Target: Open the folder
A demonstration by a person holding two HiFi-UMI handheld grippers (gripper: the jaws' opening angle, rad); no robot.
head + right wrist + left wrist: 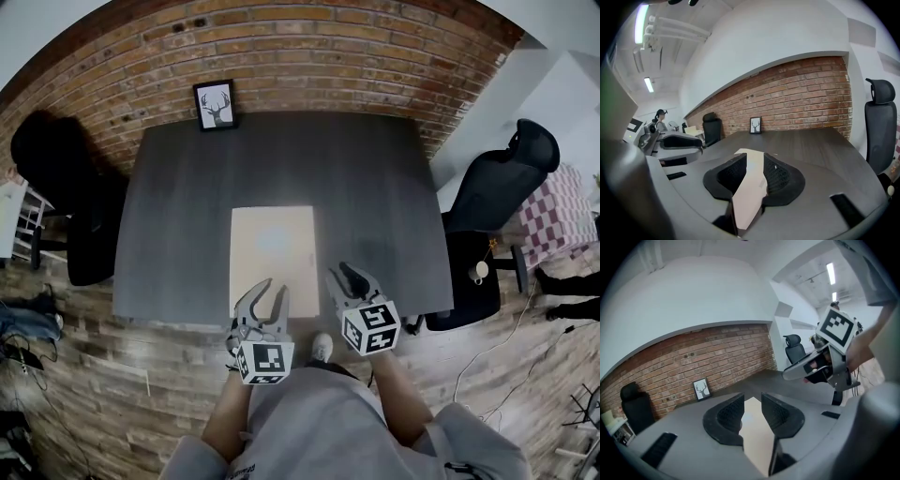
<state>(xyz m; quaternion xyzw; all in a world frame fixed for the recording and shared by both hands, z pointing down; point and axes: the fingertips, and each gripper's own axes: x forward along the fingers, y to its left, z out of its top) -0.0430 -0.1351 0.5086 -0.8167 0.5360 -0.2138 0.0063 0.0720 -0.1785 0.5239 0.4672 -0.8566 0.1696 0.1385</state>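
A closed beige folder (274,258) lies flat on the dark table (375,206), near its front edge. My left gripper (274,292) hovers over the folder's near left corner, jaws open and empty. My right gripper (342,275) hangs just past the folder's near right corner, also open with nothing in it. In the left gripper view the folder (752,427) shows through the gap of the left gripper (752,401), and the right gripper (806,369) is at the right. In the right gripper view the folder (750,187) shows between the jaws of the right gripper (754,161); the left gripper (679,140) is at the left.
A framed deer picture (215,104) leans against the brick wall at the table's far edge. Black office chairs stand at the left (56,187) and right (502,187) of the table. A person (660,117) is far off in the room.
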